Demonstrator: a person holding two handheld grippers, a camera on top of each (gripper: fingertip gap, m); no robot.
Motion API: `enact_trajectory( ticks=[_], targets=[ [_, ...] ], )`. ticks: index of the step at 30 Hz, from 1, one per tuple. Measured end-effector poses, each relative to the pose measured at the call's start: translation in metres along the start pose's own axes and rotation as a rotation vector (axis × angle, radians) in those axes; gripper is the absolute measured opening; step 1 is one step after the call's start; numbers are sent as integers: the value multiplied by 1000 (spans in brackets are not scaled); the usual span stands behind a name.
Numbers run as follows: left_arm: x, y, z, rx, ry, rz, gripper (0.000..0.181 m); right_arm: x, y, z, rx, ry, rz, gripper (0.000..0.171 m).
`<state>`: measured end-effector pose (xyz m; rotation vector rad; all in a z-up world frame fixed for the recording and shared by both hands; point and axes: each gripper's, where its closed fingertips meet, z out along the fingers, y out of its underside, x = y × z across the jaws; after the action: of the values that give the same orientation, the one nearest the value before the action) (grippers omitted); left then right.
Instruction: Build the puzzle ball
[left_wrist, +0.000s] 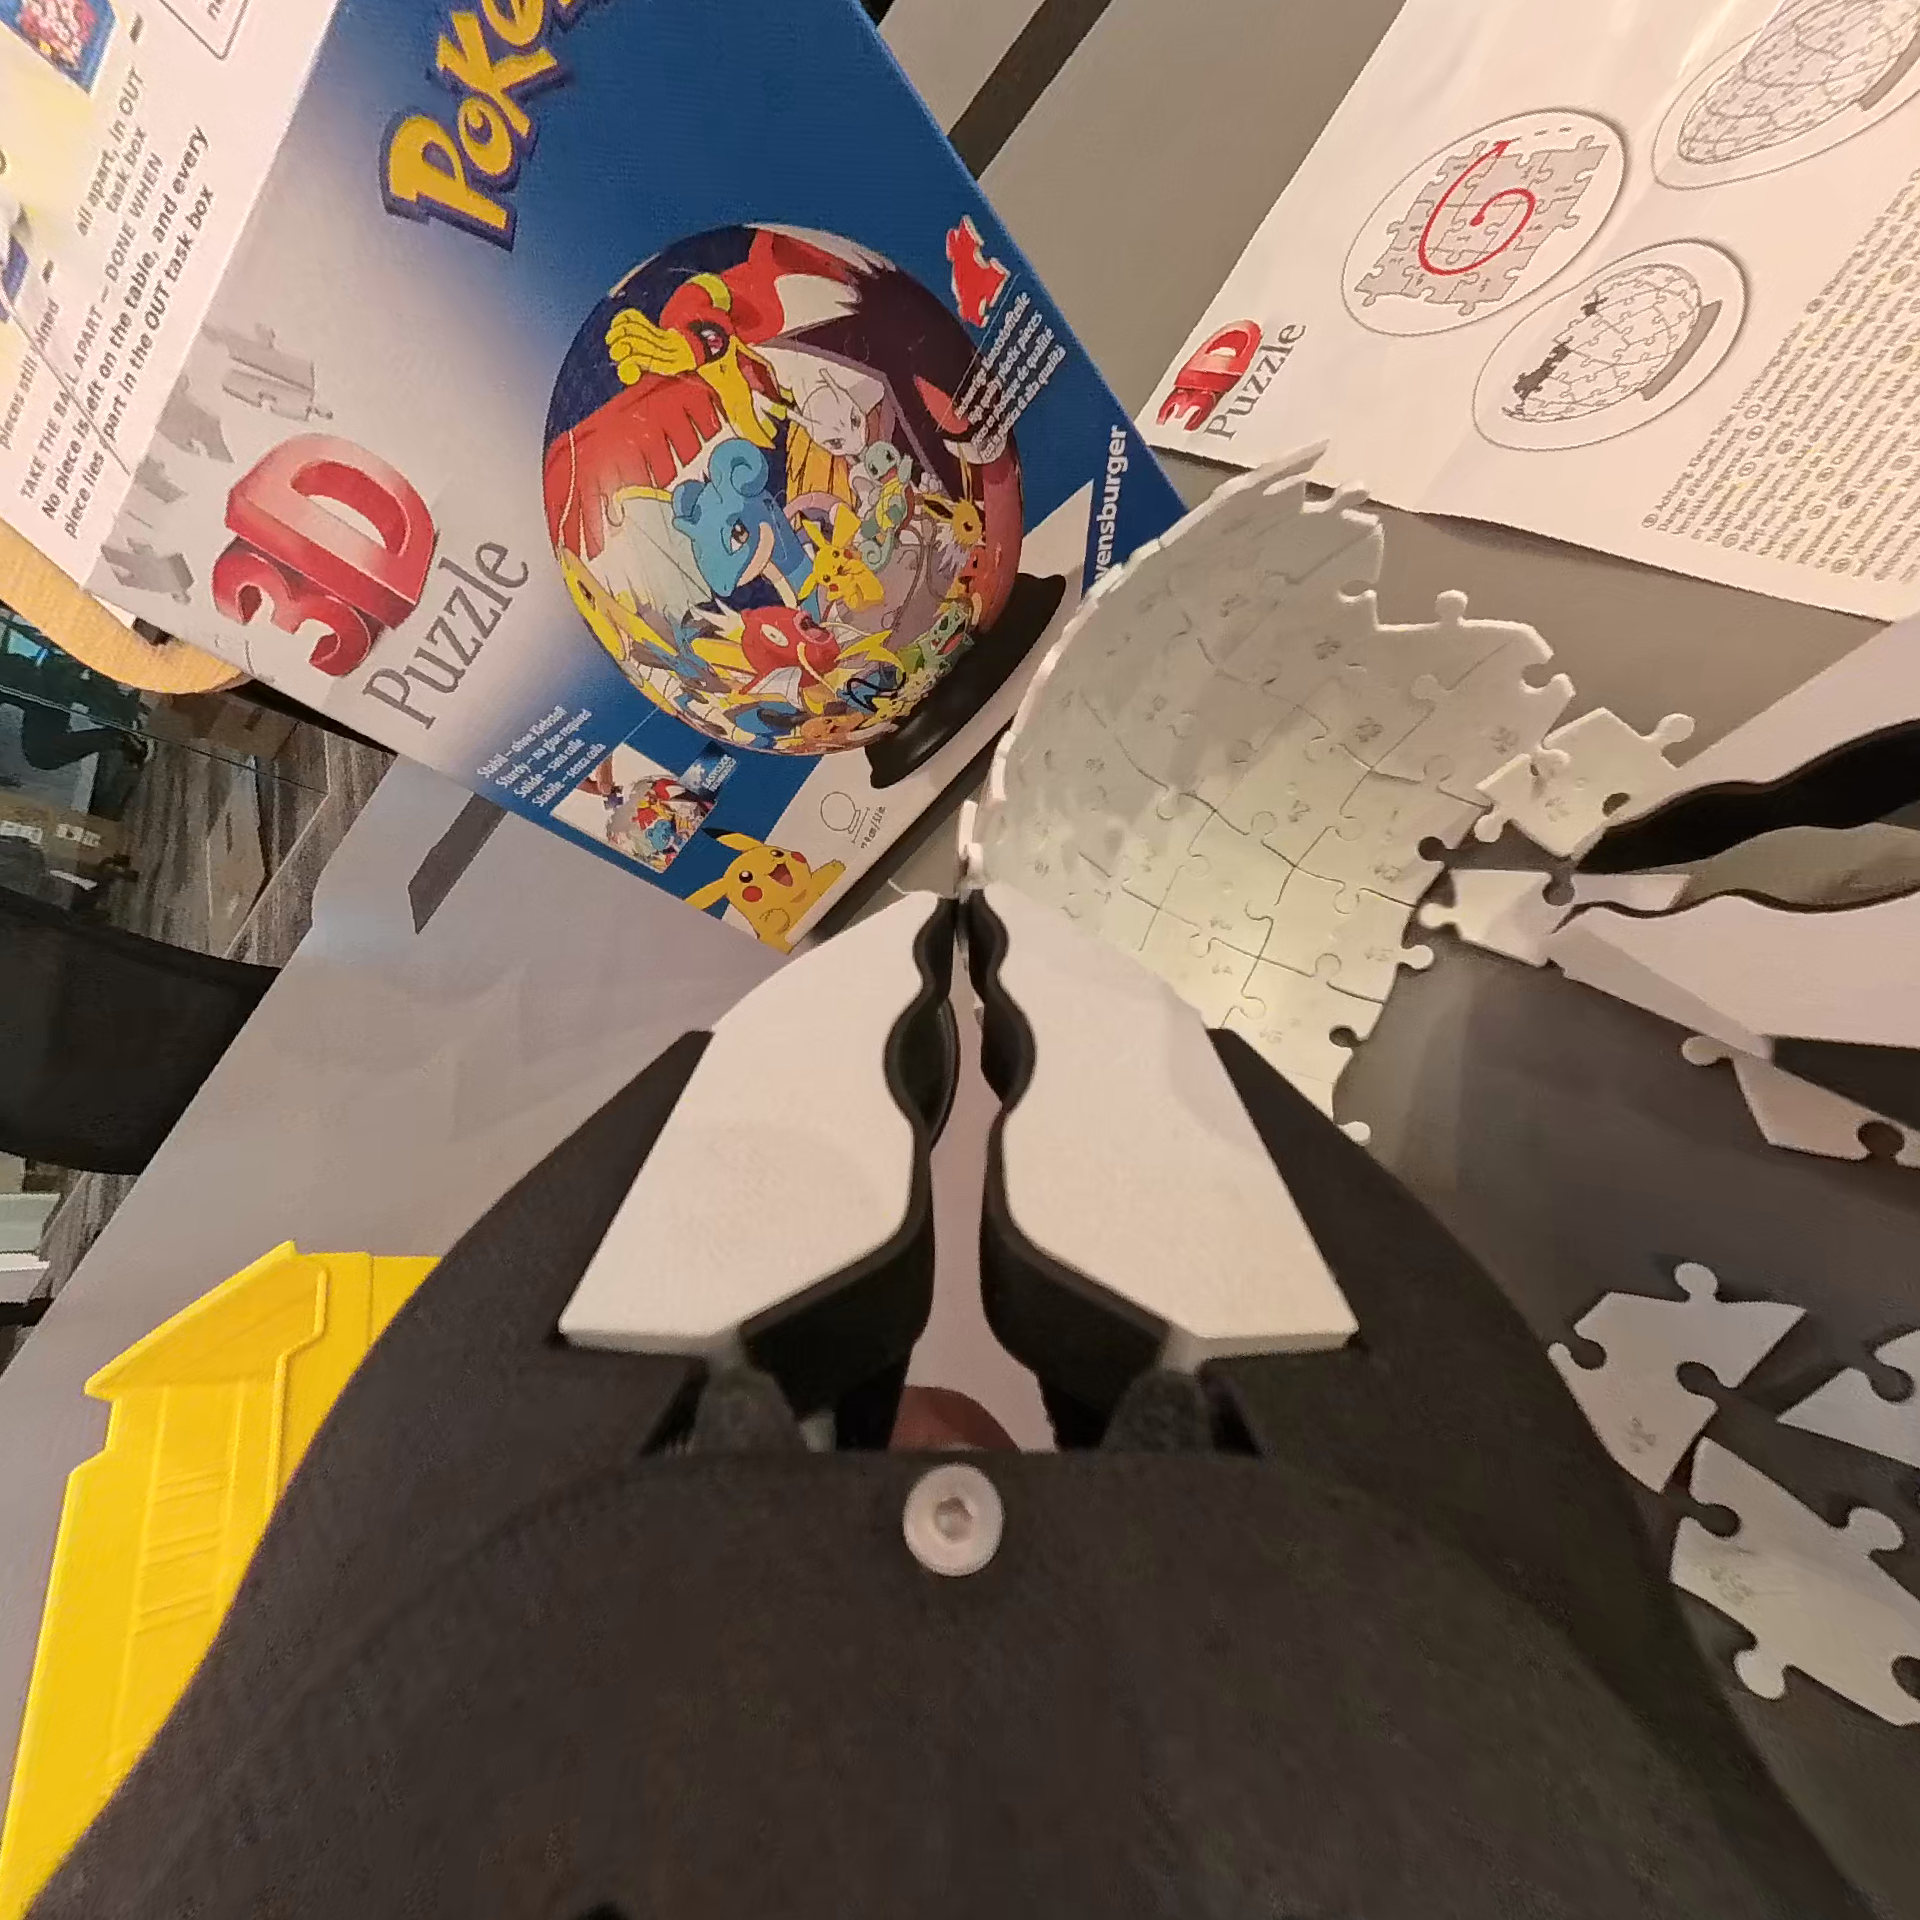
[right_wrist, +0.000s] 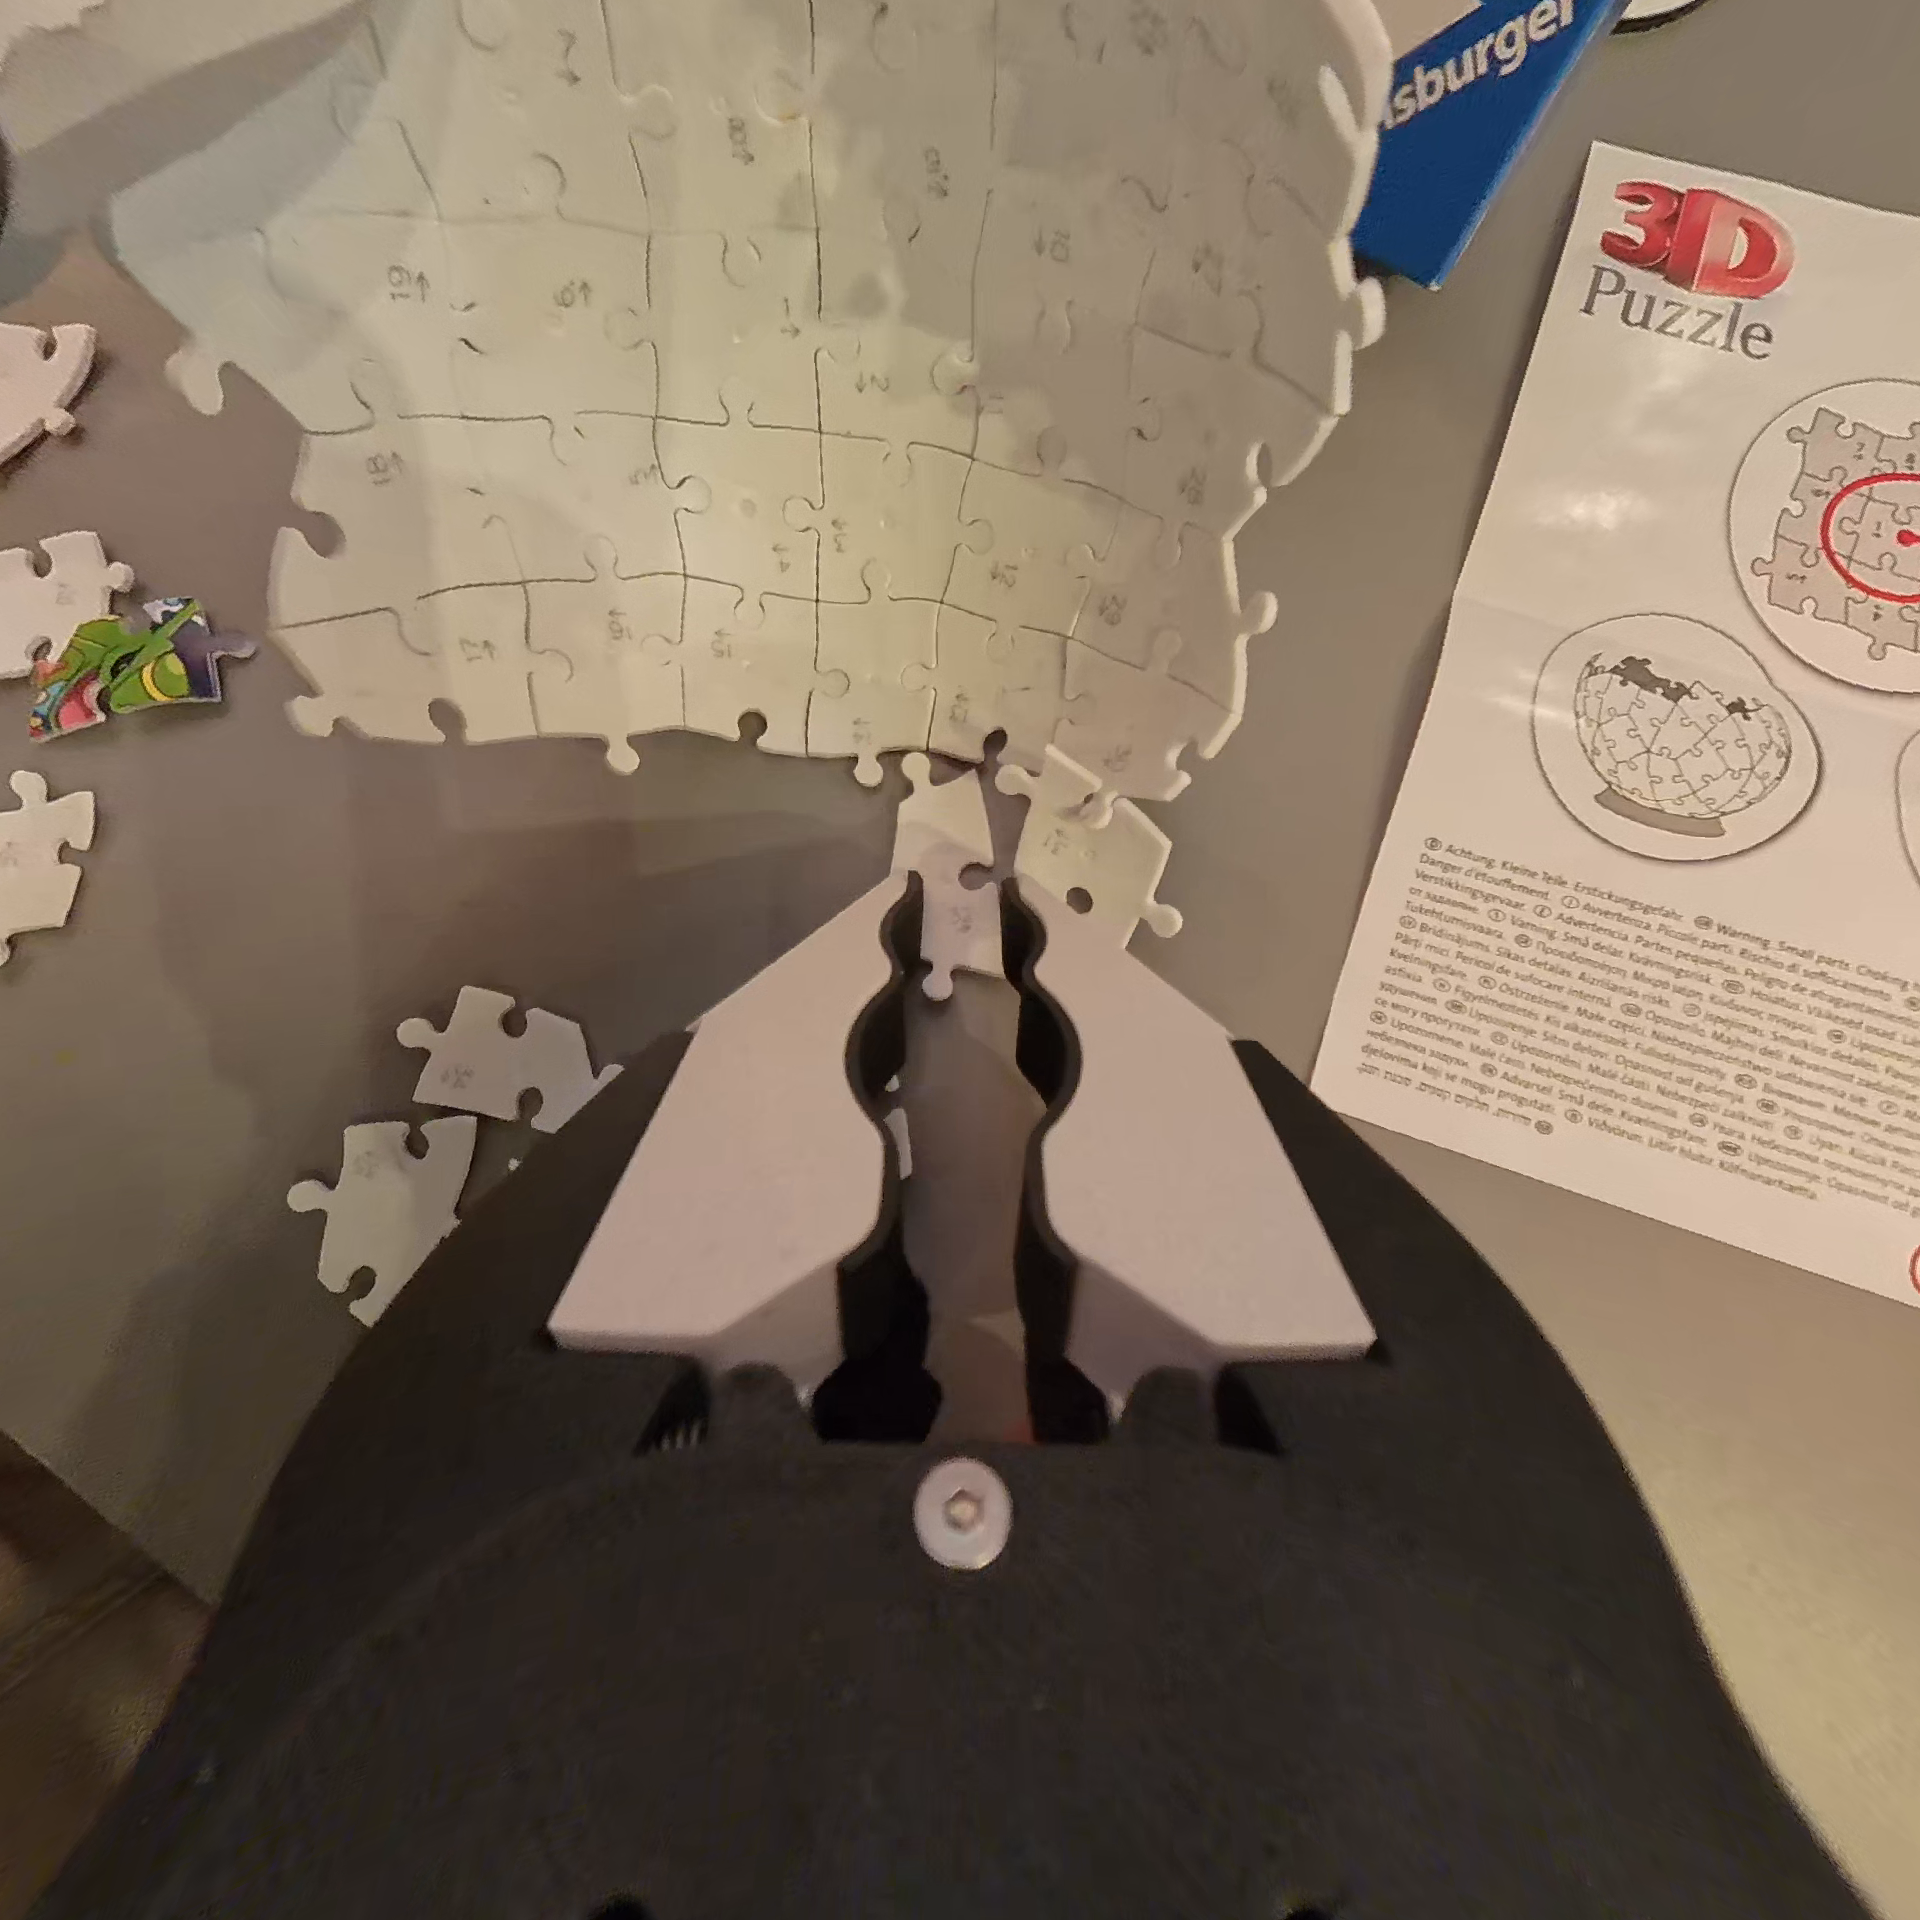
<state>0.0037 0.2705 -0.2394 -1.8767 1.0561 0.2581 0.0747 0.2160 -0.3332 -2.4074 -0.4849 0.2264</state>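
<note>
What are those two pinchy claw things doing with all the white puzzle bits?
A person is building a puzzle ball with two hand-held grippers. The left gripper pinches the edge of the curved, half-built shell and holds it up. The right gripper grips one white piece and holds it against the shell's lower edge, beside another piece there. More loose pieces lie on the grey table, with the puzzle box and the instruction sheet nearby.
</note>
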Motion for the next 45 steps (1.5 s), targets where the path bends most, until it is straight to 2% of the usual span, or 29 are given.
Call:
enact_trajectory(
  ticks=[2,4,8,12,16,22,25,29,32,45],
  targets=[
    [0,1,0,-1,0,-2,2,-2,2,-1,-9,-15,-3,14],
    [0,1,0,0,1,-3,2,-5,2,-3,-11,-37,-14,22],
    [0,1,0,3,3,-6,2,-13,-2,-5,-7,-60,-149,32],
    [-1,1,-1,6,3,-4,2,-13,-2,2,-15,-100,-224,32],
    [-1,1,-1,9,2,-5,2,-12,-3,-1,-31,-157,-310,24],
    [-2,3,0,6,1,-9,2,-15,7,-12,-93,-252,-254,27],
    [-2,3,0,6,3,-10,2,-10,3,-18,-60,-229,-268,29],
    [-1,2,-1,9,4,-9,1,-9,13,-10,-102,-202,-323,28],
    [-1,2,-2,9,3,-10,2,-6,11,-7,-98,-170,-278,17],
    [-1,5,-4,8,0,-13,2,-4,6,-9,-56,-52,-158,16]
  ],
)
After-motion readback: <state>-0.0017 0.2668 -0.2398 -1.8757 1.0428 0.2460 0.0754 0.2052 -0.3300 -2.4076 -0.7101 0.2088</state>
